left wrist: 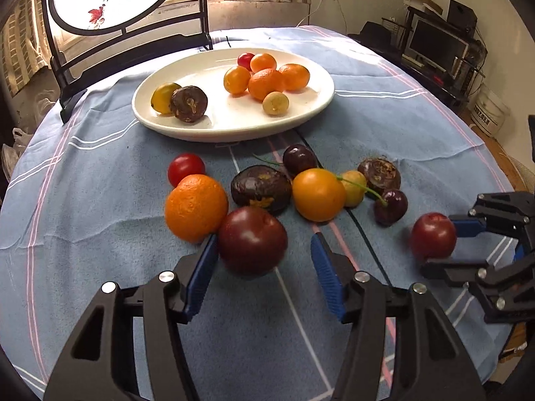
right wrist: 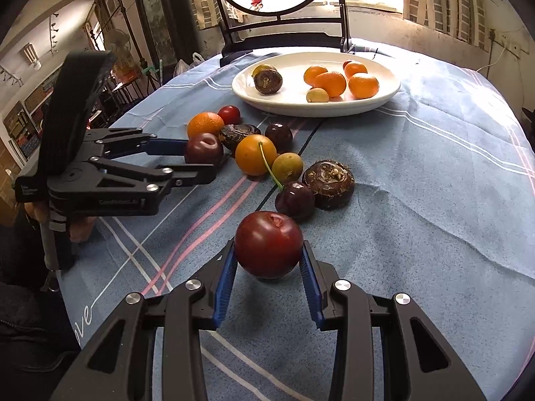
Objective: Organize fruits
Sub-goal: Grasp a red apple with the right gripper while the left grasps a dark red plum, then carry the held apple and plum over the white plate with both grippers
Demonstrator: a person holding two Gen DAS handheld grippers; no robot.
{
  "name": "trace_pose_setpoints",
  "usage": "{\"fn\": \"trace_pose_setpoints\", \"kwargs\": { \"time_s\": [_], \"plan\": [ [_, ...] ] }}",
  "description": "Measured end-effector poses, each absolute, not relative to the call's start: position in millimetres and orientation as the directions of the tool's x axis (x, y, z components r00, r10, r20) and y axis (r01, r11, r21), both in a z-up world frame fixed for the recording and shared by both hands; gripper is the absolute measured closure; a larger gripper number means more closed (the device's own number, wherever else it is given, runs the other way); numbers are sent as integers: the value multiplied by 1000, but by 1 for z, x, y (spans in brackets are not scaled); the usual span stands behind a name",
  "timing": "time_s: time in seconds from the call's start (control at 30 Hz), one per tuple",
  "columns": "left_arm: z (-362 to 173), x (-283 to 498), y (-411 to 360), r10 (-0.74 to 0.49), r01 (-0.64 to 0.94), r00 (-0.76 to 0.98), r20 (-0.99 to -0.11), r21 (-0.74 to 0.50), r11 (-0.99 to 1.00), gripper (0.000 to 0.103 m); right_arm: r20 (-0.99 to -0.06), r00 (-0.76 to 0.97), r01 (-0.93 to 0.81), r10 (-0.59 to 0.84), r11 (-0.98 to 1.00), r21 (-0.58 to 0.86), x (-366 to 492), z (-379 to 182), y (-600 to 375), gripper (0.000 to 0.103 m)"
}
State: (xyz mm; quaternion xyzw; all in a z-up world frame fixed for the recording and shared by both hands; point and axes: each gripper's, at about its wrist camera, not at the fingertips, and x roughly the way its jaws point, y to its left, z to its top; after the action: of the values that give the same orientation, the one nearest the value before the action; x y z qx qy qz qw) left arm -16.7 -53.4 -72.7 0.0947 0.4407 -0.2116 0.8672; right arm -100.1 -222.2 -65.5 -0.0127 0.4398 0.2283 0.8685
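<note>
Two plums were in hand. Nearest, the right gripper [right wrist: 269, 264] had its fingers [right wrist: 224, 282] clenched on a red plum [right wrist: 268, 244], low over the tabletop [right wrist: 434, 183]. The left gripper [left wrist: 264, 260] was spread wide around a darker plum [left wrist: 252, 239], one pad touching, the other clear; whether it was lifted could not be told. Beyond lay loose fruit: an orange [left wrist: 196, 206], a cherry tomato [left wrist: 186, 168], cherries and water chestnuts. Farthest stood the white plate [left wrist: 167, 120], partly filled. Advised: centre the left plum before closing, squeeze lightly, lift clear of the orange beside it, and set down on bare plate.
</note>
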Motion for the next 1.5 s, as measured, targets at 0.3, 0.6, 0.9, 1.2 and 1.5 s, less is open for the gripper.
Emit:
{"fn": "trace_pose_setpoints", "kwargs": {
  "time_s": [0.3,0.6,0.9,1.2,1.5],
  "plan": [
    [-65,-30,-42,-272,452,527,-805,-5,892,63,-764,520,-402,382,899,175,-104,-63,-224,65],
    [5,-27,-35,-217,408,706,-674,137,903,63,-672,633,-423,386,899,118,-102,-4,-220,66],
    [67,20,-52,-179,325,824,-538,190,927,63,-537,743,-387,399,911,143,-43,74,-240,65],
    [45,67,-63,-142,312,822,-552,226,923,63,-567,729,-368,383,918,147,24,65,-235,65],
    [15,110,-64,-120,311,788,-603,222,924,63,-646,680,-365,347,924,113,75,31,-220,65]
  ]
}}
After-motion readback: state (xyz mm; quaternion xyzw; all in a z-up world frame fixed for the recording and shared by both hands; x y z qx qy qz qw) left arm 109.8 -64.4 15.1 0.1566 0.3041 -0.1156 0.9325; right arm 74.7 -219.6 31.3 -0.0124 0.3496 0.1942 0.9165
